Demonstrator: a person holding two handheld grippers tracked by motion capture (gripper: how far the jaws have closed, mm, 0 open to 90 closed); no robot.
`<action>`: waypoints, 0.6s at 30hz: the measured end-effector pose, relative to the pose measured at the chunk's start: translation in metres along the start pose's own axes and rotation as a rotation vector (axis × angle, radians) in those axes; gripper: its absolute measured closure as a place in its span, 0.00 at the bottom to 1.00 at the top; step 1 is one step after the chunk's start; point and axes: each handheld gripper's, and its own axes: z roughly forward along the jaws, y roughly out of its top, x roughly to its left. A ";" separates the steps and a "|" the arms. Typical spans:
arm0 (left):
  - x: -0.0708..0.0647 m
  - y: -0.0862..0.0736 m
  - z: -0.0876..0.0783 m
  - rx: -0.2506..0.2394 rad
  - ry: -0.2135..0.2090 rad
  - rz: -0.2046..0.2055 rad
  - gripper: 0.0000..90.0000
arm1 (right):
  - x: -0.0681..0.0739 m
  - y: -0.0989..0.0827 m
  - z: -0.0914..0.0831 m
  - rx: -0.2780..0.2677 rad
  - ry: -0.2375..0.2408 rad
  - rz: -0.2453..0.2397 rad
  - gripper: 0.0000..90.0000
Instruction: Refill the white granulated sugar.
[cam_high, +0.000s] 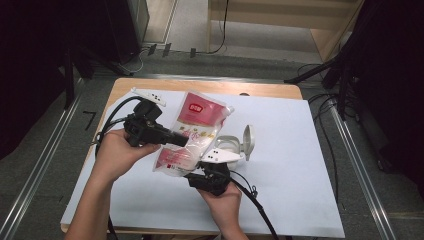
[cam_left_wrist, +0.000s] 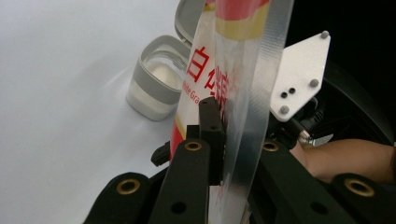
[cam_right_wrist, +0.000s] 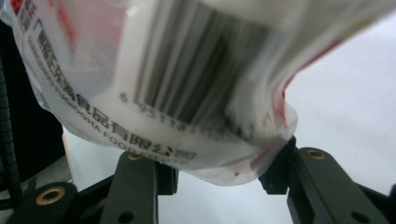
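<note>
Clear plastic bag (cam_high: 192, 135) sits pinched in my left claw (cam_high: 181, 140); my right claw (cam_high: 206, 172) clamps its bottom. I'd tilt slowly over the jar (cam_high: 227, 145).

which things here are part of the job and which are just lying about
In the job:
- red and white bag, held up off the table
- left tool, clamped on the bag's edge
- right tool, holding the bag's bottom
- open grey container

Lying about:
- cables on the floor
- white sheet over the table
</note>
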 end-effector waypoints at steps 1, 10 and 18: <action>0.000 -0.001 -0.002 -0.007 -0.003 -0.003 0.99 | -0.001 0.001 -0.001 -0.003 -0.003 0.008 0.64; 0.000 -0.004 -0.004 -0.008 -0.008 0.010 0.99 | -0.007 0.002 -0.004 -0.010 -0.023 0.024 0.65; 0.000 -0.006 -0.009 -0.009 -0.008 0.032 0.99 | -0.007 0.004 -0.006 -0.019 -0.036 0.019 0.65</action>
